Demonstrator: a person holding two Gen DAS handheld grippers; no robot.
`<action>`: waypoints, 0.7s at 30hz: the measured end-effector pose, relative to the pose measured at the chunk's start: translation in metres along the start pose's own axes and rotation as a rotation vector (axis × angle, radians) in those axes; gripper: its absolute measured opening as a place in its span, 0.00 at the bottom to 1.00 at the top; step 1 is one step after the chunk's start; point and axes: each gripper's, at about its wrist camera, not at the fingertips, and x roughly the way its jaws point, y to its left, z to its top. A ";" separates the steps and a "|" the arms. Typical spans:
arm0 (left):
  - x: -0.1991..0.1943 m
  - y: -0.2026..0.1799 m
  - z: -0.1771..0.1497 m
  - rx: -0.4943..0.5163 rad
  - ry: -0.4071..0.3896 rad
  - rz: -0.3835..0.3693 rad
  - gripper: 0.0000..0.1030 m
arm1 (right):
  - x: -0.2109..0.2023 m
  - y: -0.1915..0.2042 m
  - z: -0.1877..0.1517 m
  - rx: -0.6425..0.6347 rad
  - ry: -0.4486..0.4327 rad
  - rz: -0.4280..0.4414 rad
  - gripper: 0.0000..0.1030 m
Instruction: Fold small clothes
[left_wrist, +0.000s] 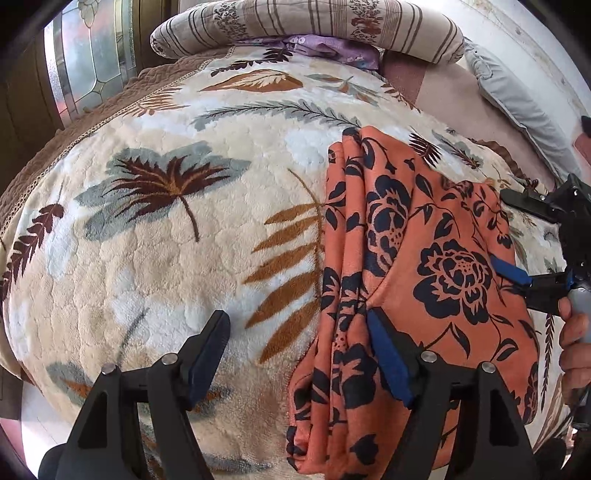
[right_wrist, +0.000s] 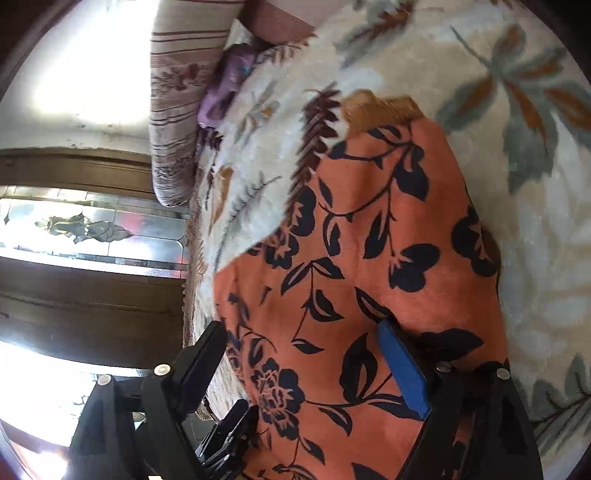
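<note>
Nearest the left wrist camera, the left gripper (left_wrist: 295, 354) is seen with its jaws spread wide, nothing pinched between them; one blue-padded finger lies over the near edge of the orange floral garment (left_wrist: 417, 266) while the other hangs over bare blanket. In the right wrist view the right gripper (right_wrist: 303, 363) is likewise held wide apart, its blue pad resting on or just above the cloth, though contact cannot be confirmed from the pictures. The garment is found on the leaf-patterned fleece blanket (left_wrist: 155, 266) covering the bed, toward the right side of the left camera's field, and is flanked by both tools. It is already gathered into a long, narrow bundle: several lengthwise layers are stacked along its left edge, and a flatter panel is laid over the top. From this it may be judged that the lengthwise folds are done, while a crosswise fold to shorten the bundle, and some smoothing of the bunched near end, appear to be left. No edge is gripped at present, so a fresh hold would be needed for any further fold. Farther back, a purple cloth (left_wrist: 332, 51) is tucked beneath a striped pillow (left_wrist: 306, 26) at the head of the bed, and a stained-glass panel (left_wrist: 88, 59) is visible beyond the bed's left edge.
</note>
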 end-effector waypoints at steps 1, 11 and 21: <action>0.000 0.000 0.000 0.000 -0.001 0.000 0.76 | -0.007 0.009 -0.003 -0.023 -0.023 -0.002 0.83; -0.001 0.000 -0.001 -0.002 -0.012 0.008 0.76 | 0.001 0.034 -0.062 -0.192 0.044 -0.085 0.84; -0.001 0.006 -0.004 -0.026 -0.021 -0.036 0.76 | 0.009 0.087 -0.041 -0.177 0.078 0.026 0.84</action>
